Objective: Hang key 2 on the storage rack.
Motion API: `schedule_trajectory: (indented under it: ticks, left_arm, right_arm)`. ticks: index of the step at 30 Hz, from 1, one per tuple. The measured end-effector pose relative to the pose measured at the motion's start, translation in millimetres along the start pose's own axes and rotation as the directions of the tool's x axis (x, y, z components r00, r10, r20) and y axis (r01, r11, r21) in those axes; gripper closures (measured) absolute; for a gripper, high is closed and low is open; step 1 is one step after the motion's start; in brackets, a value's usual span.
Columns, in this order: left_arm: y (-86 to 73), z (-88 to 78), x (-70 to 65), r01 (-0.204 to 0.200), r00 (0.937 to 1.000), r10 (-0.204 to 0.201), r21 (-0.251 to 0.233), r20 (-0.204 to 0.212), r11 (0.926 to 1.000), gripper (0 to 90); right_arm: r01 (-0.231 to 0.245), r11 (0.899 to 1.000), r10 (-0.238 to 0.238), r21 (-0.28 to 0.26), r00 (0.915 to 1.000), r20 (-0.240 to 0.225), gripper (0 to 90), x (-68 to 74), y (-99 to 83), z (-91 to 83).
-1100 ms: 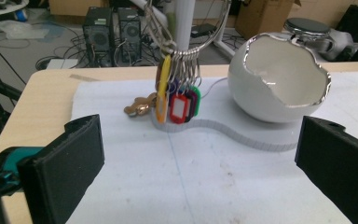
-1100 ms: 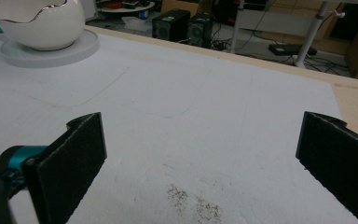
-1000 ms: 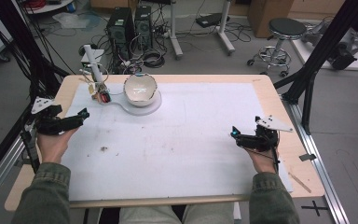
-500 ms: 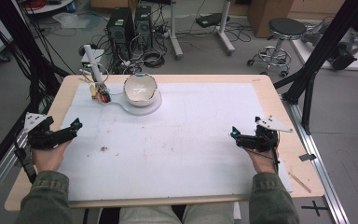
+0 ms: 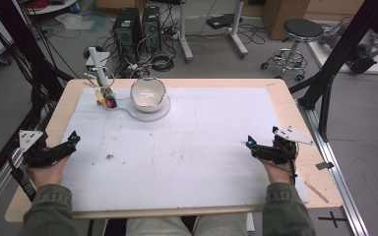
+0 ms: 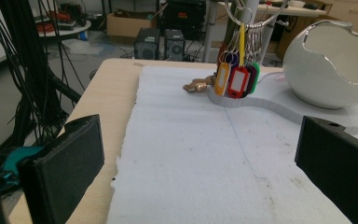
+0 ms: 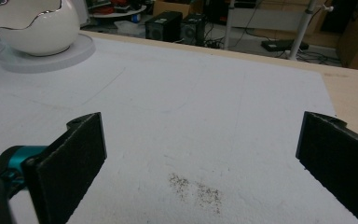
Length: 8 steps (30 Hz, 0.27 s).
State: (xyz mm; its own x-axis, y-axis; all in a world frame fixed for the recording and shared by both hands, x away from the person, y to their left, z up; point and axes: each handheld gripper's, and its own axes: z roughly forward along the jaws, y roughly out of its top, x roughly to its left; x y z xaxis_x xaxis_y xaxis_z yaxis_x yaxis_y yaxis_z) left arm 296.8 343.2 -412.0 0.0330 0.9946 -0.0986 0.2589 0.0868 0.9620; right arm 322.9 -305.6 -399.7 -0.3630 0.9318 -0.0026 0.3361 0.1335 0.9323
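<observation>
A white bowl with a broken, jagged rim (image 5: 147,93) sits on a round white base (image 5: 153,113) at the far left of the white foam sheet (image 5: 197,147). Beside it a bunch of keys with coloured tags (image 5: 106,100) hangs from a small stand (image 5: 100,65). My left gripper (image 5: 73,139) rests open at the sheet's left edge, well short of the keys (image 6: 235,77) and bowl (image 6: 331,65). Near the sheet's right edge my right gripper (image 5: 250,144) is open with nothing between its jaws. The bowl (image 7: 32,28) lies far off to its left.
The wooden table (image 5: 280,88) borders the sheet on all sides. A patch of dark crumbs (image 7: 198,189) lies in front of the right gripper, and a smaller speck (image 5: 110,157) lies near the left one. A thin stick (image 5: 316,191) lies at the near right corner.
My left gripper has drawn back toward the person along the sheet's left edge, staying open. The right gripper has not moved.
</observation>
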Motion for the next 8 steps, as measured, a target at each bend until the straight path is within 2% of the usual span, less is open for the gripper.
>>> schedule_trajectory:
  ticks: [2,8]
  left_arm:
    - [0.0,-0.3,-0.1,0.01,1.0,-0.01,-0.006,0.002,0.9999,1.6]
    - [0.1,-0.4,-2.0,0.001,0.9998,-0.001,-0.006,0.02,1.0,1.6]
  right_arm:
    - [0.008,1.0,-0.008,0.0,1.0,0.0,0.7,0.6,0.0,0.8]
    - [0.022,1.0,-0.022,0.006,0.9998,-0.003,0.7,2.9,0.0,2.2]
